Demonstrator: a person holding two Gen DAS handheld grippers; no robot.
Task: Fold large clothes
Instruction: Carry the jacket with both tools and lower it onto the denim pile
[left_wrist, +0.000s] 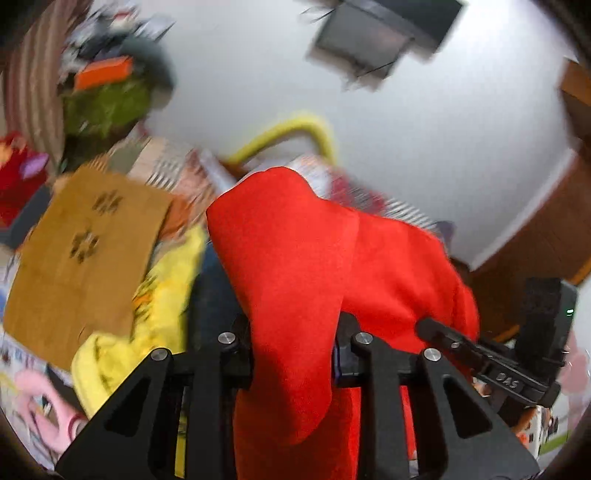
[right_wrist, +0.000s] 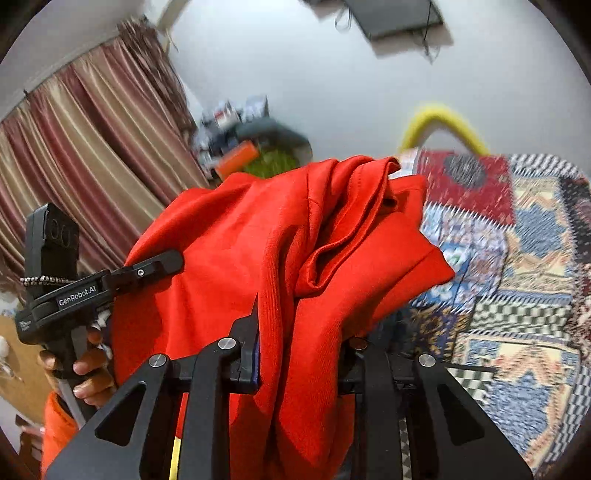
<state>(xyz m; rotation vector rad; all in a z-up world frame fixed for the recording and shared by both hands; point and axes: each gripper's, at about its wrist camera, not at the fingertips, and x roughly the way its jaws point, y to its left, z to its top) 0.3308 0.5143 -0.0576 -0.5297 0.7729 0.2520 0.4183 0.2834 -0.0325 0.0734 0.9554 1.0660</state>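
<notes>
The red garment hangs gathered between the left gripper, whose fingers stand narrow and pinch the cloth: fabric fills the gap between them and spills from there towards 12 o'clock and down past 6 o'clock in the left wrist view. At about 3 o'clock in that view the right gripper reaches into the same cloth.

In the right wrist view the right gripper also has its fingers narrow, closed on a thick fold of the red garment; the cloth bunches up towards 12 o'clock and drapes off to 2 o'clock over a patterned bed cover. At 9 o'clock the left gripper shows side-on, its tip against the cloth's edge, with a hand round its handle at 8 o'clock. The garment is lifted clear of the bed, held between both grippers.
</notes>
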